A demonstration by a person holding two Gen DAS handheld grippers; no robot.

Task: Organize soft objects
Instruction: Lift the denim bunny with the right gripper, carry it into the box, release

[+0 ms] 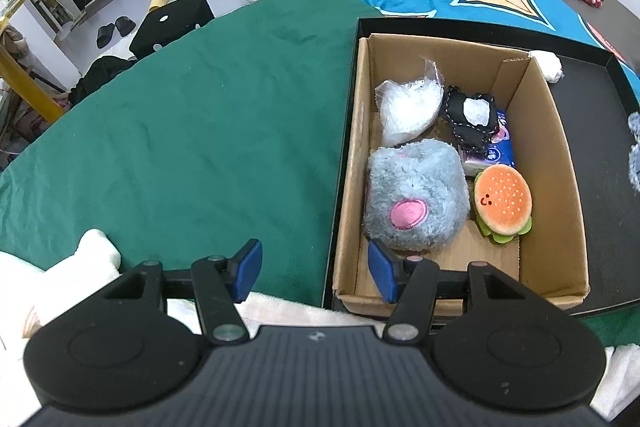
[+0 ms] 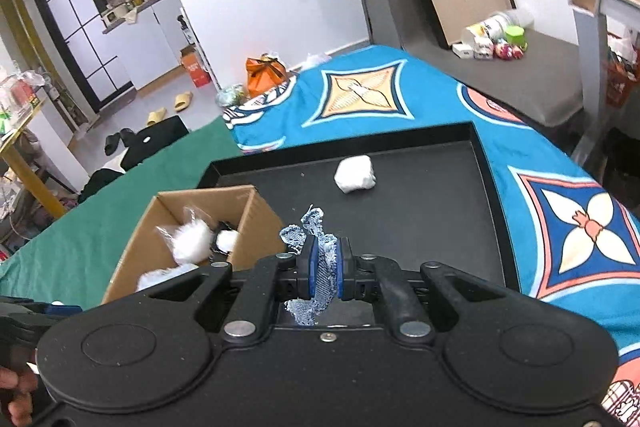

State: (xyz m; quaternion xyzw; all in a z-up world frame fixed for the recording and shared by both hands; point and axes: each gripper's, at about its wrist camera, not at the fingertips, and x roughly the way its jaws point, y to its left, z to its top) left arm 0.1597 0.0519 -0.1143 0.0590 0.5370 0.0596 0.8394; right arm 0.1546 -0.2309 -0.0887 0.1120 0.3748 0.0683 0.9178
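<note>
Denim scrap (image 2: 320, 259) is pinched in the right gripper (image 2: 324, 269) above the tray (image 2: 492, 187); a thin hold could slip short of the box (image 2: 256, 205); left gripper (image 1: 314, 269) gapes empty

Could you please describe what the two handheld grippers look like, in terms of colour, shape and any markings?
Both look alike. The left gripper and right gripper have matte black plastic bodies with a round disc at each side, angular black linkage arms joined by silver rivets, and two fingers faced with blue pads. The left body is ribbed with a small pale logo. No cables show.
</note>
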